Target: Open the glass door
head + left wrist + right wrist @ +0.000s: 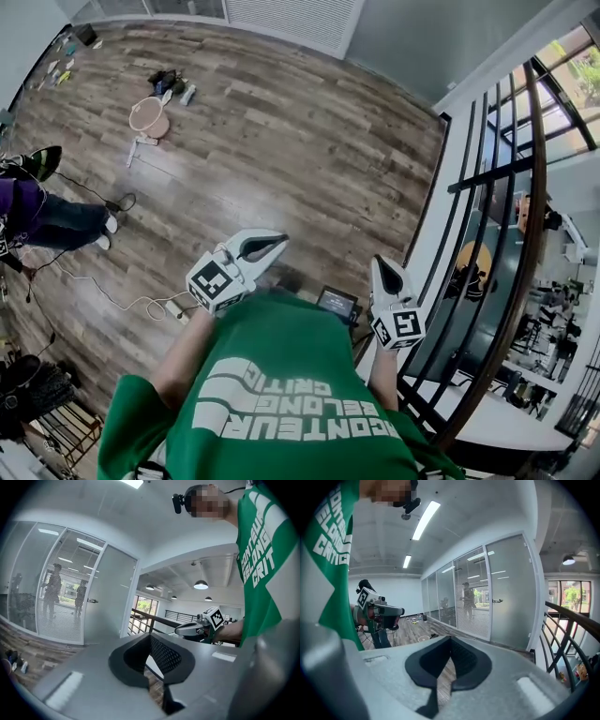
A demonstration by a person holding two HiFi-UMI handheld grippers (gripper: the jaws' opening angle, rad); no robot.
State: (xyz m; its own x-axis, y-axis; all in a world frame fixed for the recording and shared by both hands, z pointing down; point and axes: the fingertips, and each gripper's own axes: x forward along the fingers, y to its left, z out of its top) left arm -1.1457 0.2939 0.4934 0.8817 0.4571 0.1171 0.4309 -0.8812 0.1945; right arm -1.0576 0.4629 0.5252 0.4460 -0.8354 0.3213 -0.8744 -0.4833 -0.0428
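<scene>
- The floor (281, 159) under me is grey-brown wood planking, with a pale glare near its middle.
- Towards its far edge lies a round pale hoop-like thing (148, 115). A dark bundle (164, 80) and a small white piece (187, 94) lie just beyond it.
- Small scattered bits (58, 67) lie in the far left corner.
- Along the left edge a person's white shoes (110, 225) stand on the boards, with a black cable (114, 202) beside them.
- A white cable (103, 286) winds to a power strip (174, 307) near me.
- A dark flat screen-like device (337, 301) lies close to my front.
</scene>
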